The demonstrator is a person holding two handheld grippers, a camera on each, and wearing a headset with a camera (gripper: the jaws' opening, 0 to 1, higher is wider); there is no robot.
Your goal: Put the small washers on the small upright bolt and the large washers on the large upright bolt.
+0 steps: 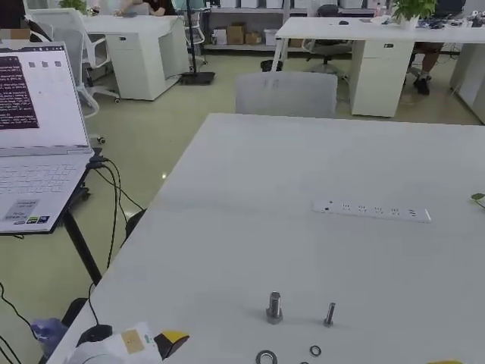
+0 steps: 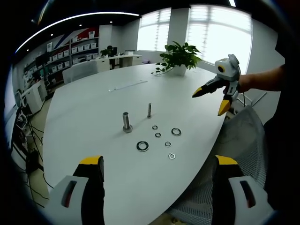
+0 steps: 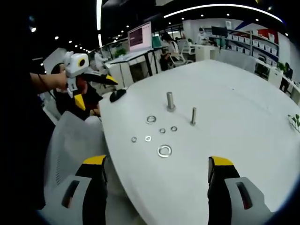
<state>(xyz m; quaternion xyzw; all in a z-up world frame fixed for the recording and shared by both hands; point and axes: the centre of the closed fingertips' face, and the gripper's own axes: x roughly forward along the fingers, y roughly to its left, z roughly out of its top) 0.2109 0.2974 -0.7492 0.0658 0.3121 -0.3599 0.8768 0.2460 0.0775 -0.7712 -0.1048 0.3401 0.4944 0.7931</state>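
Two bolts stand upright on the white table (image 1: 303,174): a large bolt (image 1: 273,307) and, to its right, a thin small bolt (image 1: 330,314). In the left gripper view the large bolt (image 2: 126,122) and small bolt (image 2: 149,110) stand behind several loose washers, among them a large washer (image 2: 143,146) and a small washer (image 2: 172,155). My left gripper (image 2: 159,161) is open and empty, short of the table edge. My right gripper (image 3: 158,161) is also open and empty, facing a large washer (image 3: 164,150). Each gripper sees the other held open in the air: the right gripper (image 2: 220,89), the left gripper (image 3: 86,79).
A white power strip (image 1: 371,210) lies mid-table beyond the bolts. A potted plant (image 2: 180,56) stands at the table's far end. A grey chair (image 3: 70,140) sits at the near edge. A laptop (image 1: 34,129) stands on a side stand to the left.
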